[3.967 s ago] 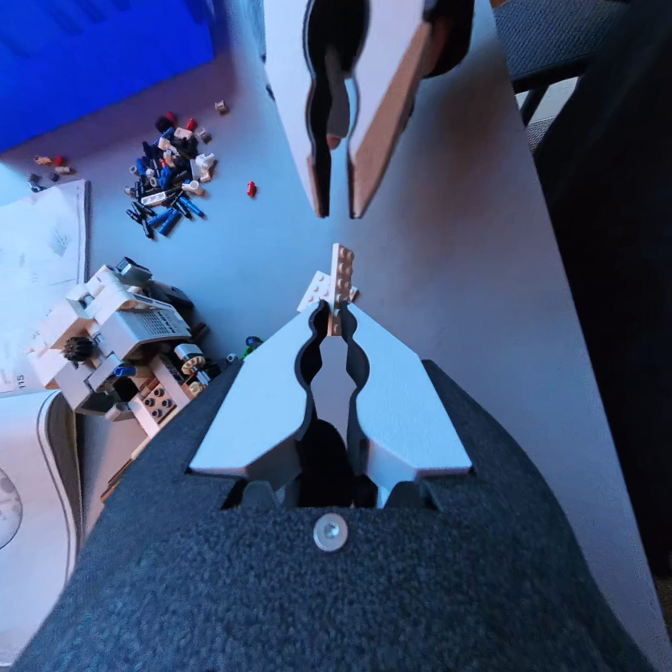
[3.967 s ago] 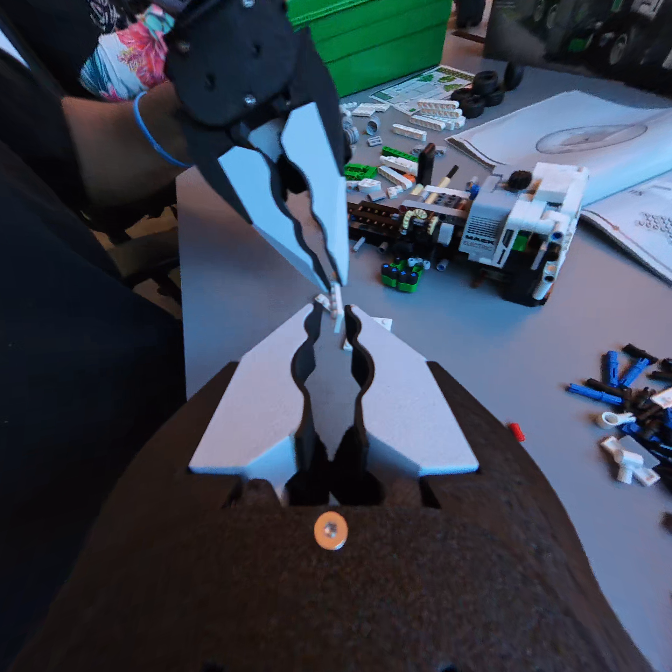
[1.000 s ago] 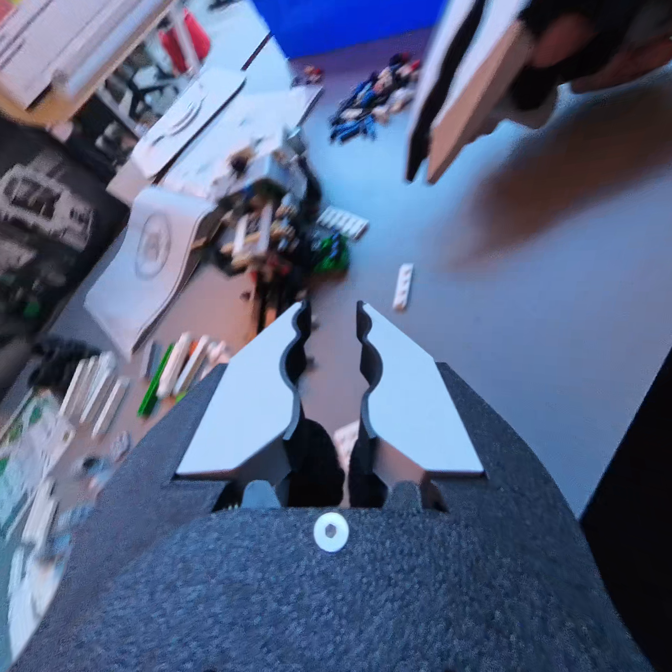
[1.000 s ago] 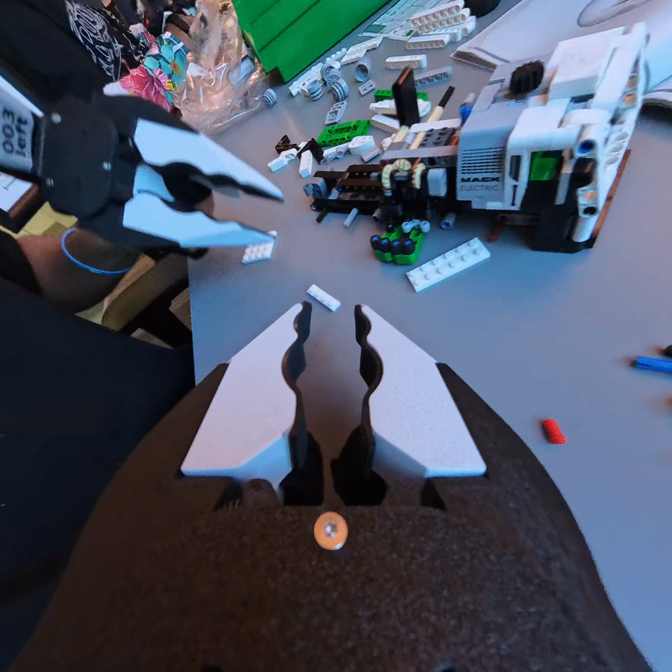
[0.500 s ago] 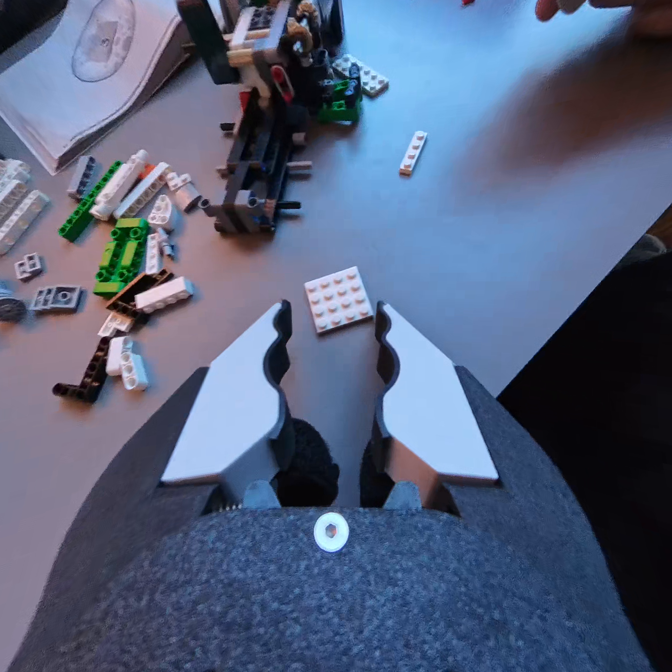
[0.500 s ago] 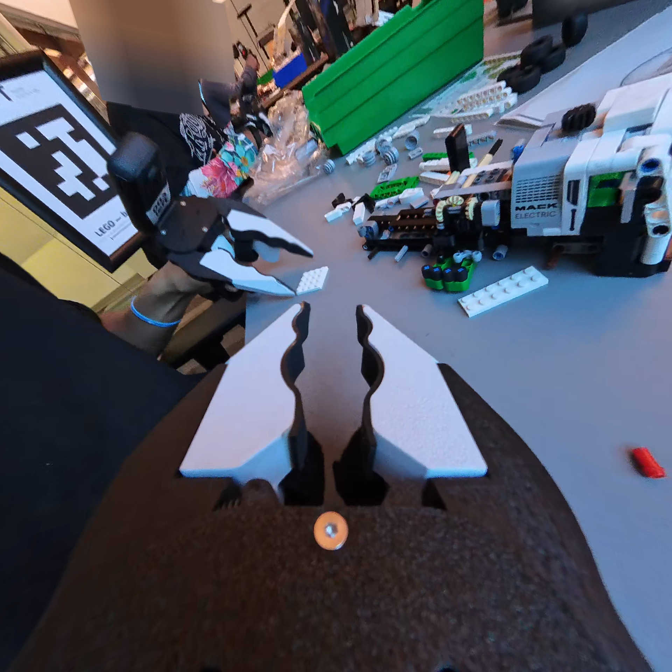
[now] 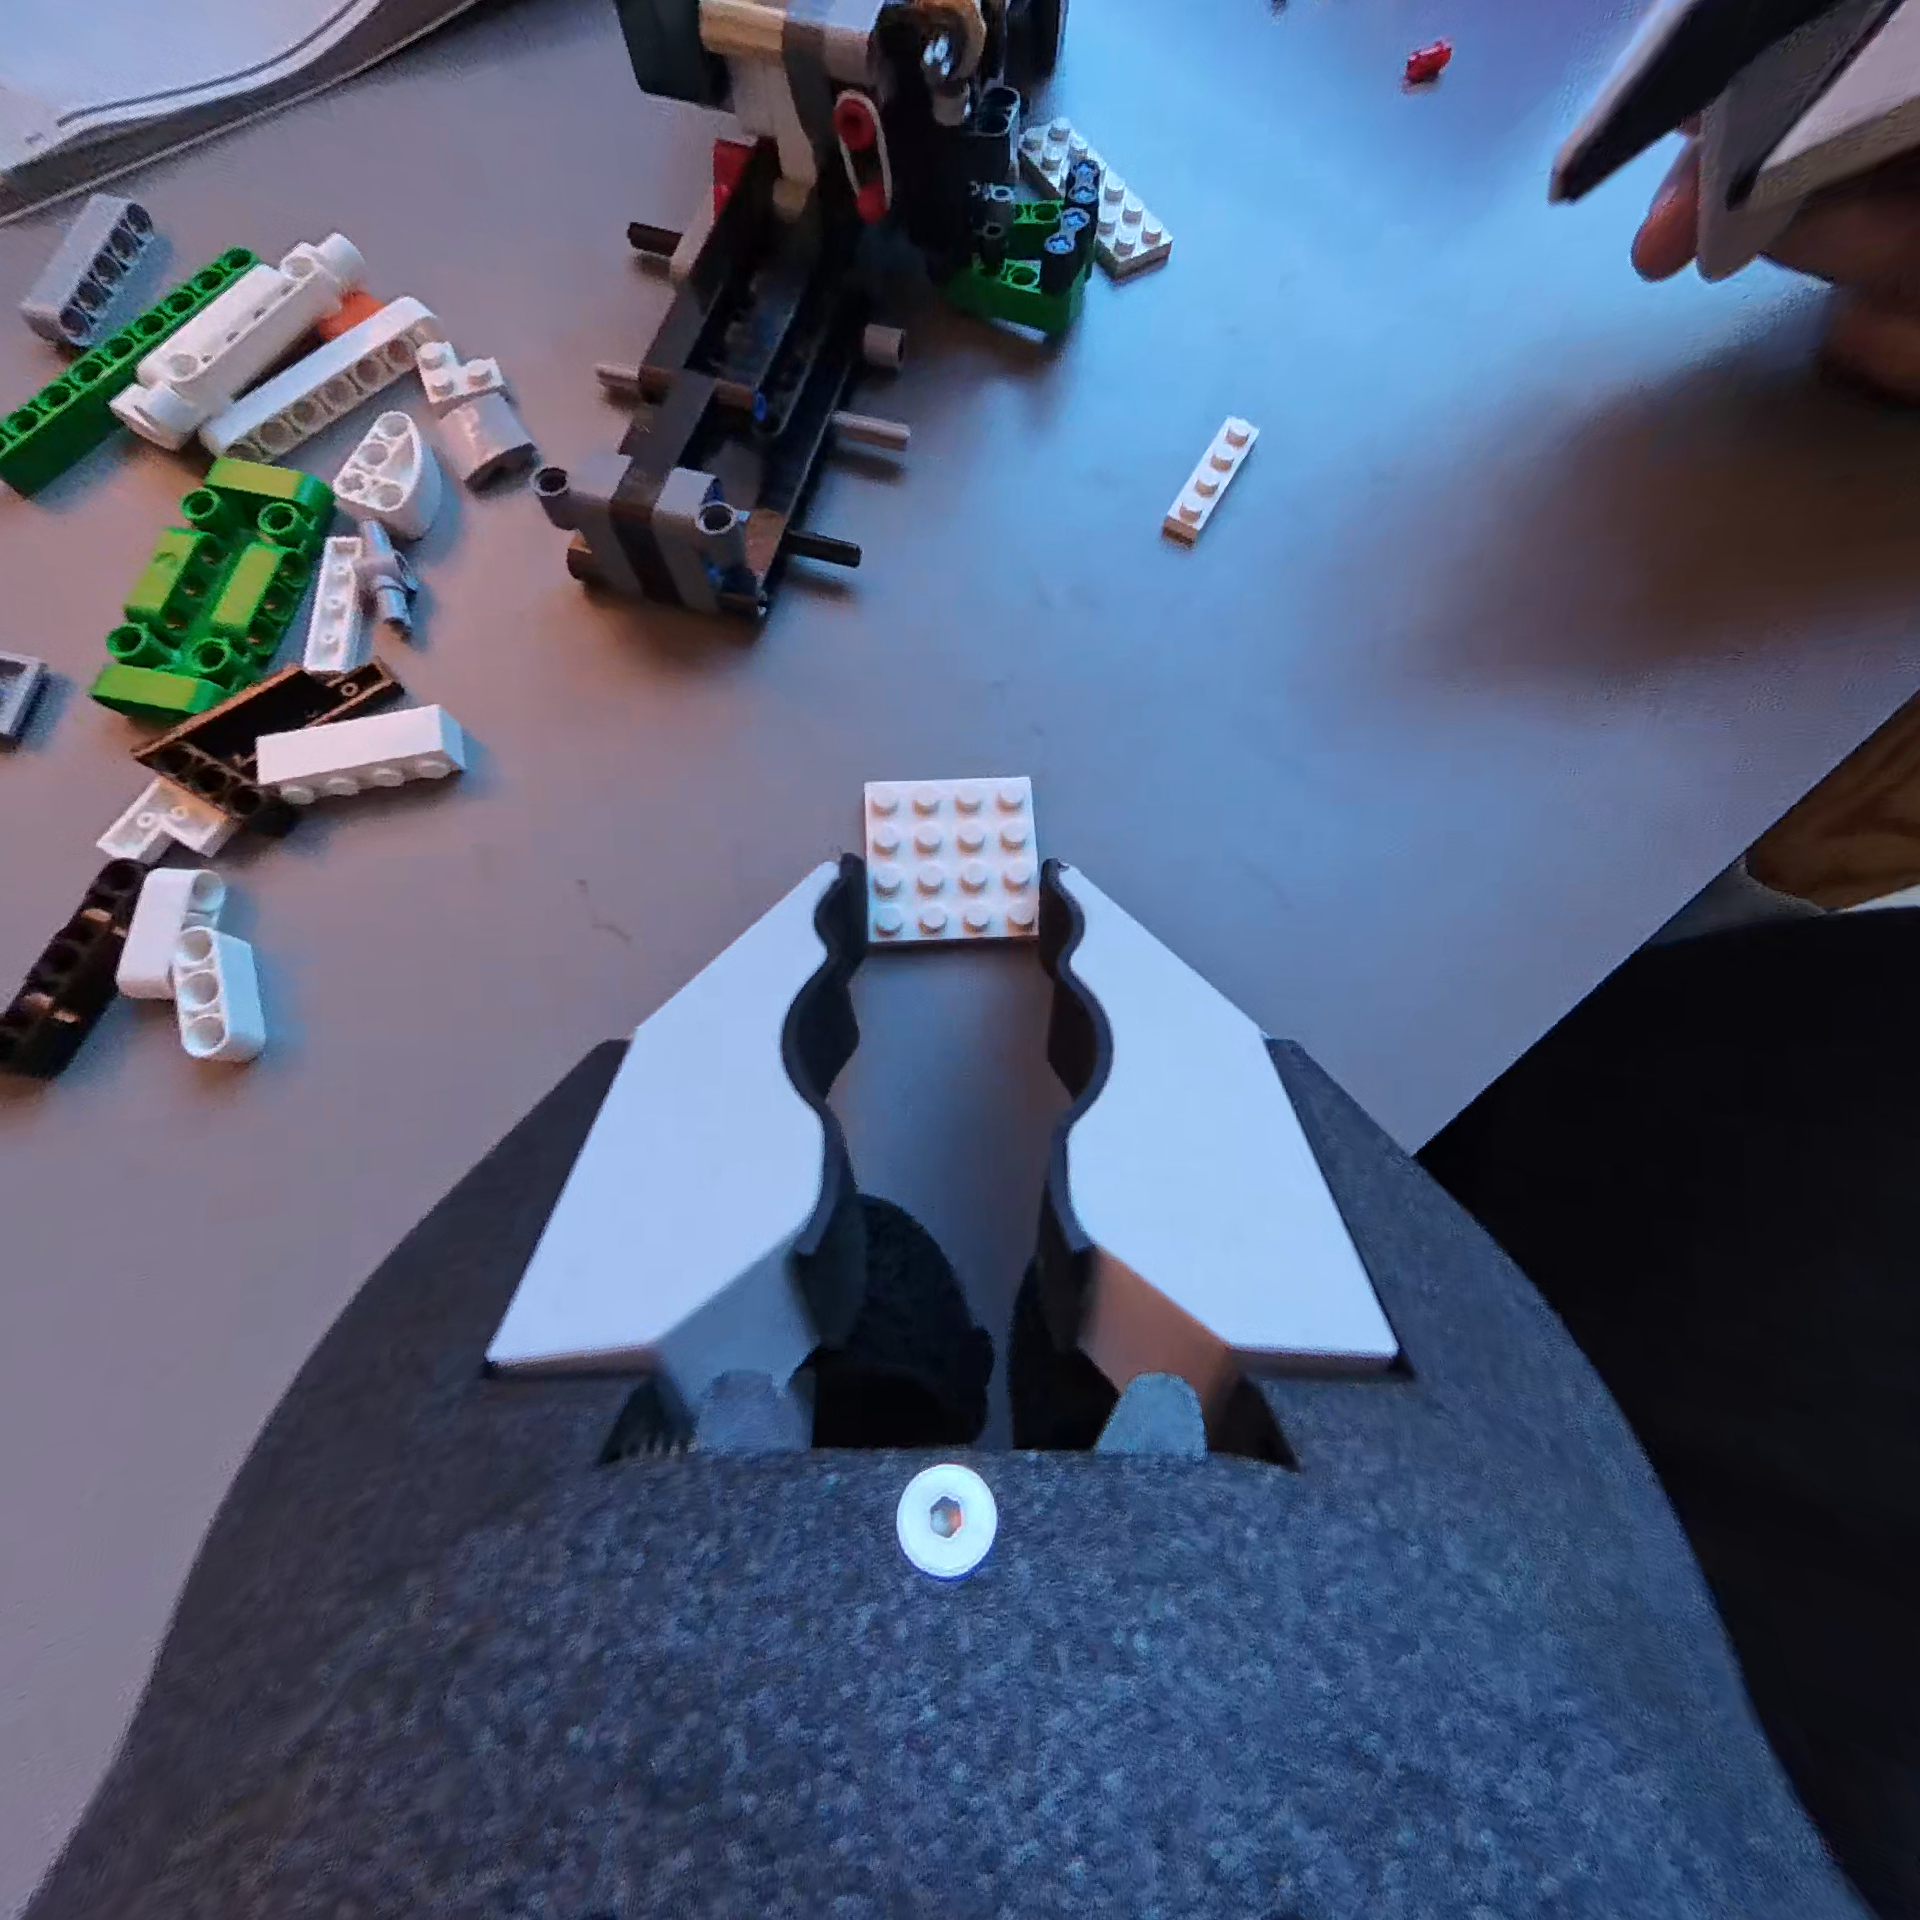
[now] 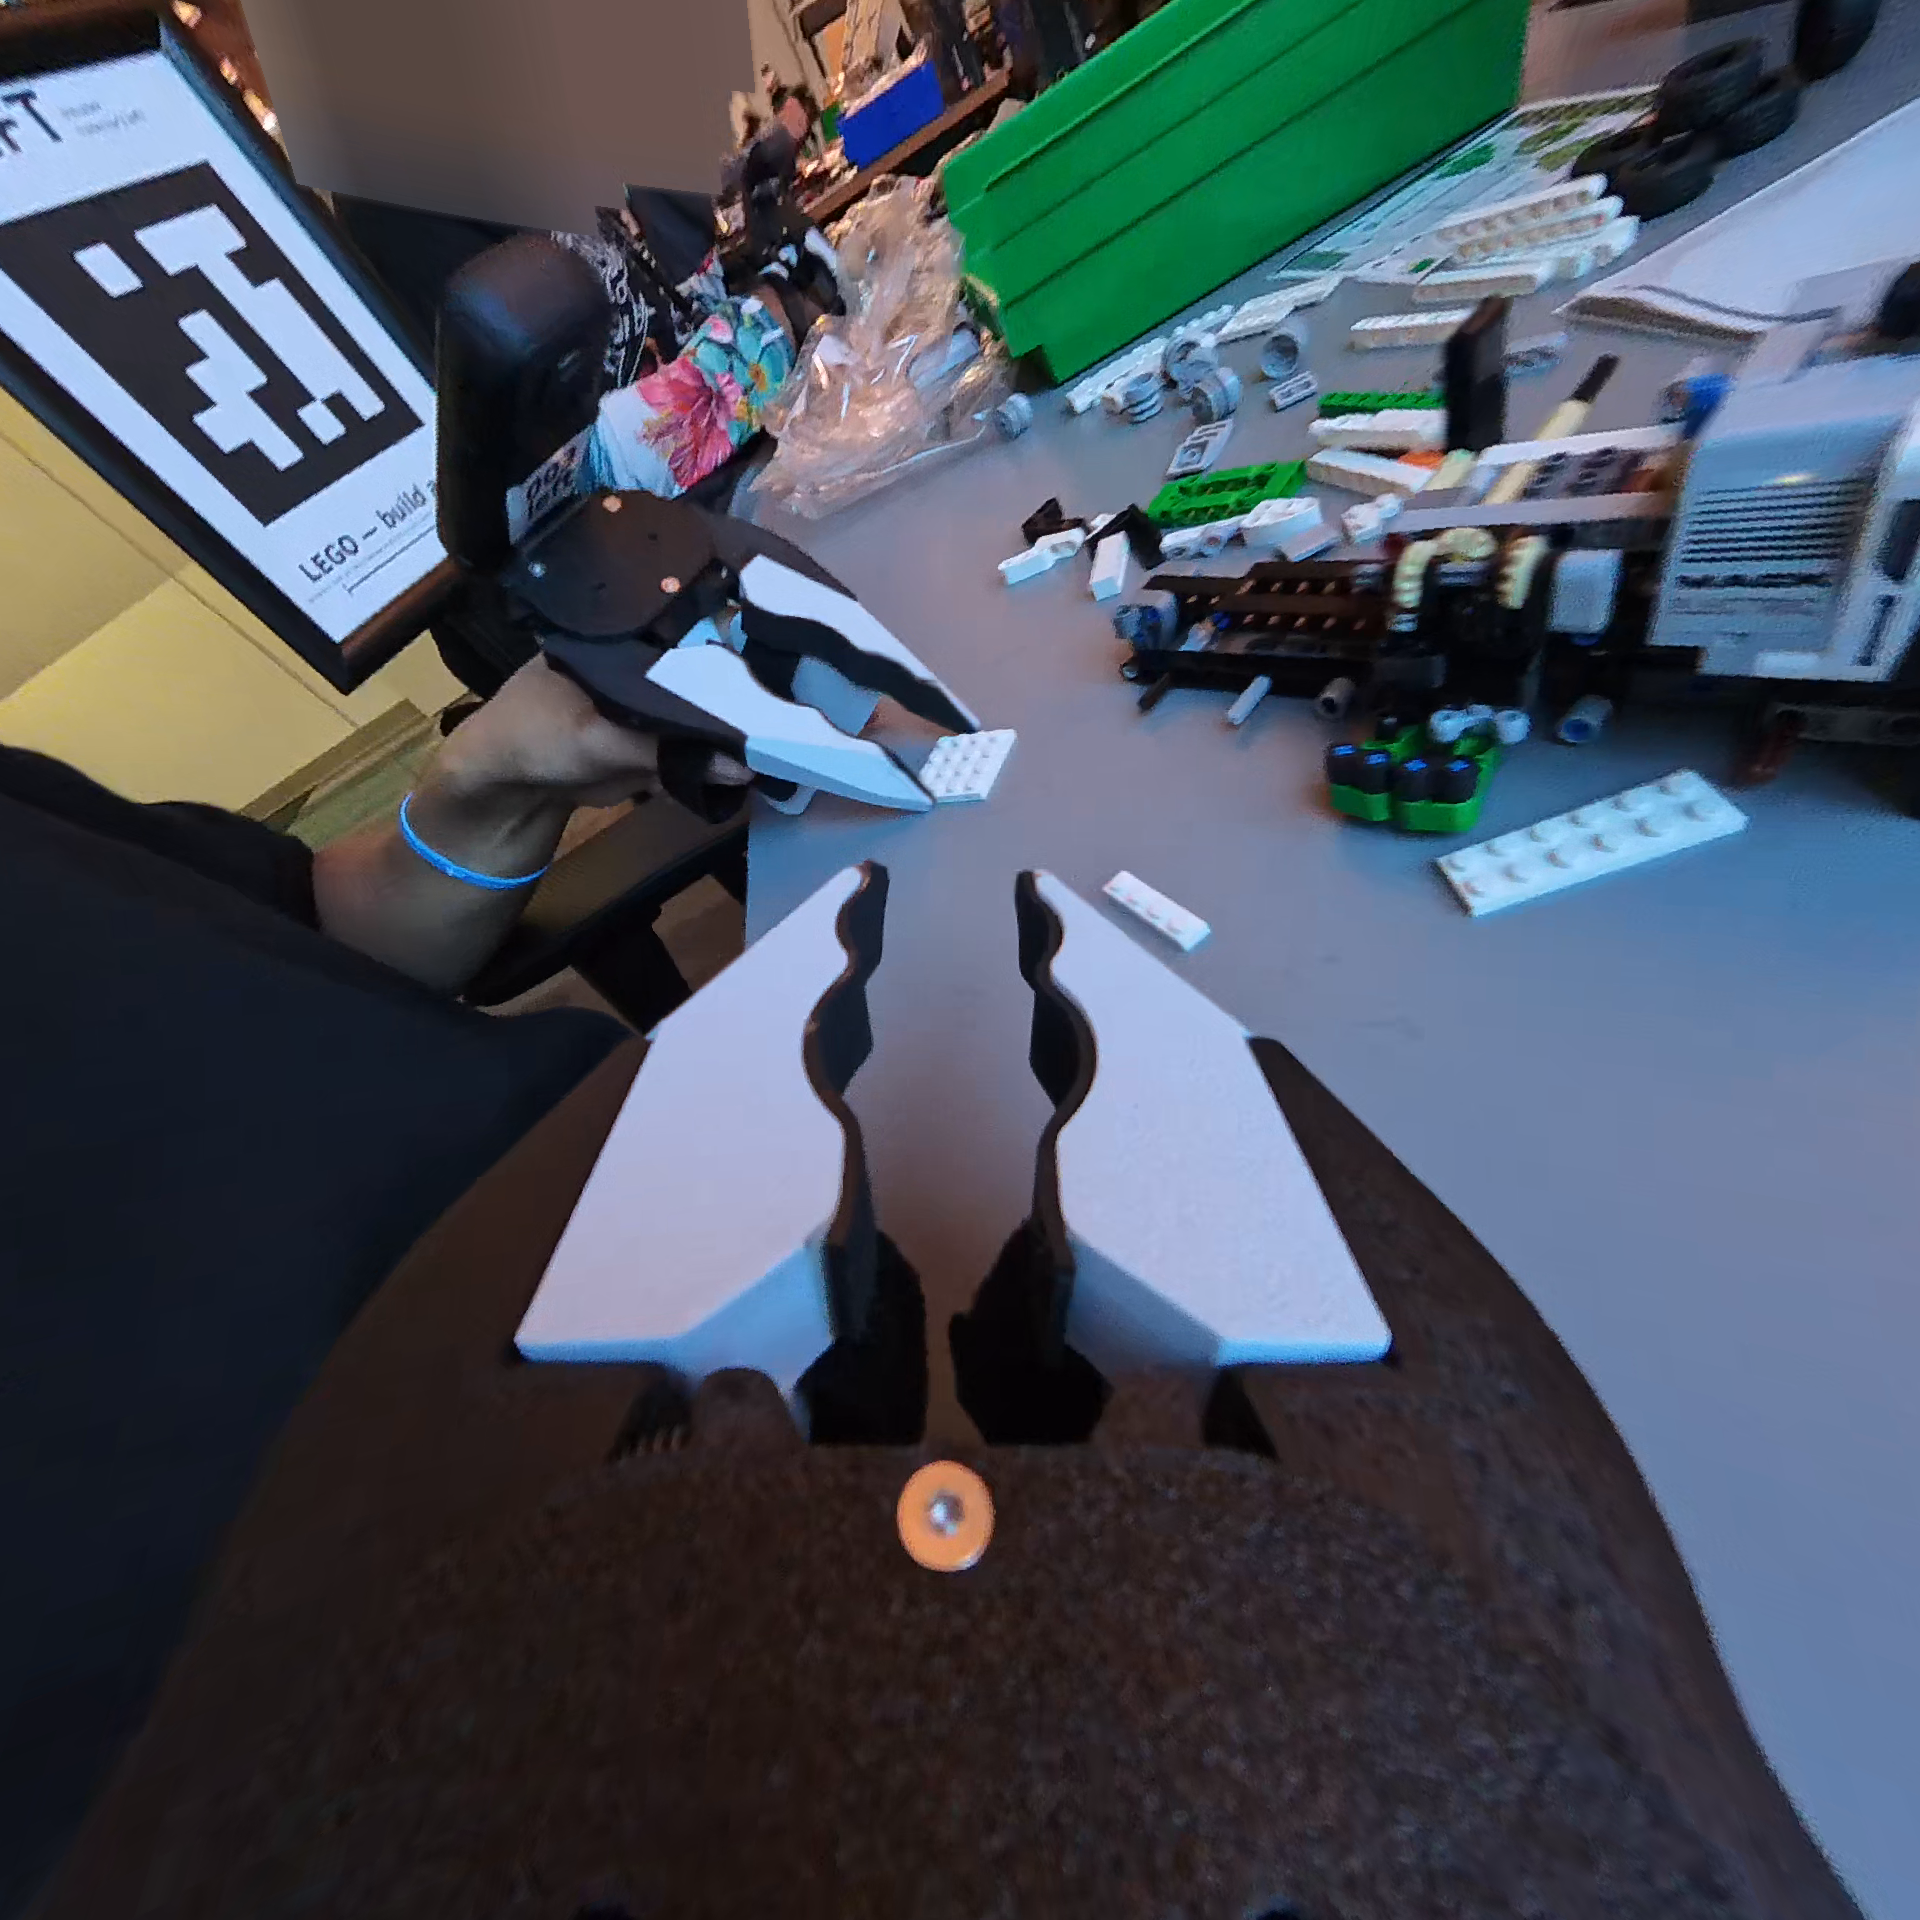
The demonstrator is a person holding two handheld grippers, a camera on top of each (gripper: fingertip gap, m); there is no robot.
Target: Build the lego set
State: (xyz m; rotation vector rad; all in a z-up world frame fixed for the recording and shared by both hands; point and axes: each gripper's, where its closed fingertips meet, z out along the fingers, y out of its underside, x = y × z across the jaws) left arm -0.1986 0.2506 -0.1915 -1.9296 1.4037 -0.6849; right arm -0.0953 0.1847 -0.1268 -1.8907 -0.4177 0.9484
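A white 4x4 plate point(image 7: 951, 831) lies flat on the grey table point(image 7: 1351, 727). My left gripper point(image 7: 948, 878) is open, and its two tips flank the plate's near half, close against its side edges. The right wrist view shows the same: the left gripper point(image 8: 940, 764) is low at the plate point(image 8: 977, 758). My right gripper point(image 8: 951, 883) is slightly open and empty above the table's near edge; it also shows in the left wrist view point(image 7: 1714, 114) at the top right. The part-built truck point(image 8: 1766, 561) with its dark chassis point(image 7: 727, 436) stands beyond.
A white 1x4 plate point(image 7: 1210, 480) lies right of the chassis, and a white 2x6 plate point(image 8: 1590, 842) and a green block with pins point(image 8: 1413, 779) lie near the truck. Loose white, green and black pieces point(image 7: 229, 582) lie left. A green box point(image 8: 1195, 177) and plastic bags point(image 8: 883, 364) stand behind. The table edge point(image 7: 1621, 935) runs right. The gap from one gripper's tips to the other's is roughly 15 centimeters.
My left gripper tipped down, opened wider and moved forward until its tips flank the white 4x4 plate. My right gripper kept its narrow gap and shifted a little.
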